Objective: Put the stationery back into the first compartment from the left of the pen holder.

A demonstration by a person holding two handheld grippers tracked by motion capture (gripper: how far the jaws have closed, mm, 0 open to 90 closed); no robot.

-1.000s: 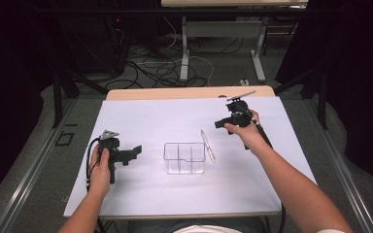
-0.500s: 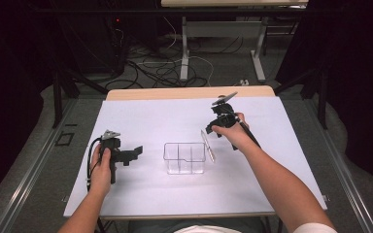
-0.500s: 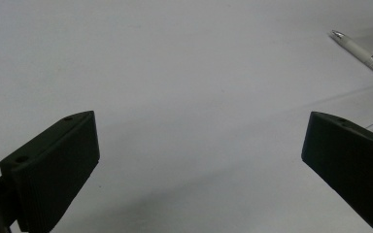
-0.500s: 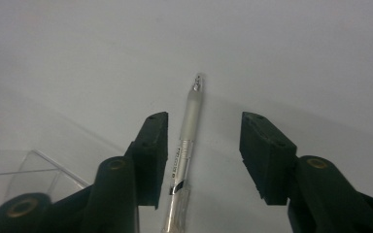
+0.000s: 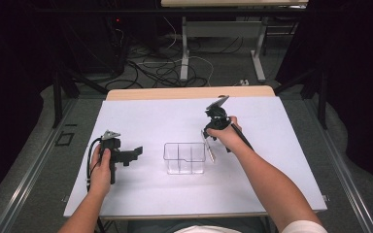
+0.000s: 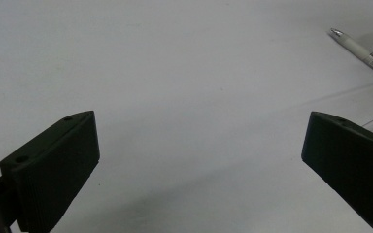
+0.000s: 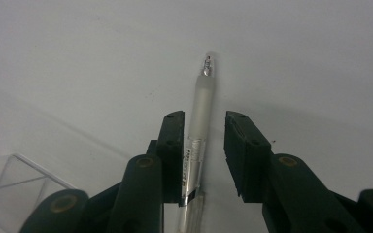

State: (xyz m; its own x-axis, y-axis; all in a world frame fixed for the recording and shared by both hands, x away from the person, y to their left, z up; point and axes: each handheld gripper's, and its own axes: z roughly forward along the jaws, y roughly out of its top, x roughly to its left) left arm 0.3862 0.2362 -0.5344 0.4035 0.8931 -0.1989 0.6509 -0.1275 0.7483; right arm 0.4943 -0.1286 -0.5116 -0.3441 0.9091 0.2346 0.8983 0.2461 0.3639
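White pen (image 7: 200, 127) lies flat on the white table sheet (image 5: 150, 121), just right of the clear plastic organizer box (image 5: 184, 158), tip pointing away from the person. In the right gripper view the pen sits between the two black jaws of the right gripper (image 7: 203, 155): left jaw touches the barrel, right jaw stands off with a visible gap, so partly open, straddling the pen, not clamped on it. High view has the right gripper (image 5: 211, 130) tipped down over the pen (image 5: 208, 145), right beside the box's right wall. A corner of the box (image 7: 19, 187) shows at lower left of the right gripper view. Left gripper (image 5: 135, 151) rests on the sheet, well left of the box, jaws spread wide with nothing between them. Left gripper view catches the pen (image 6: 362, 53) at far upper right.
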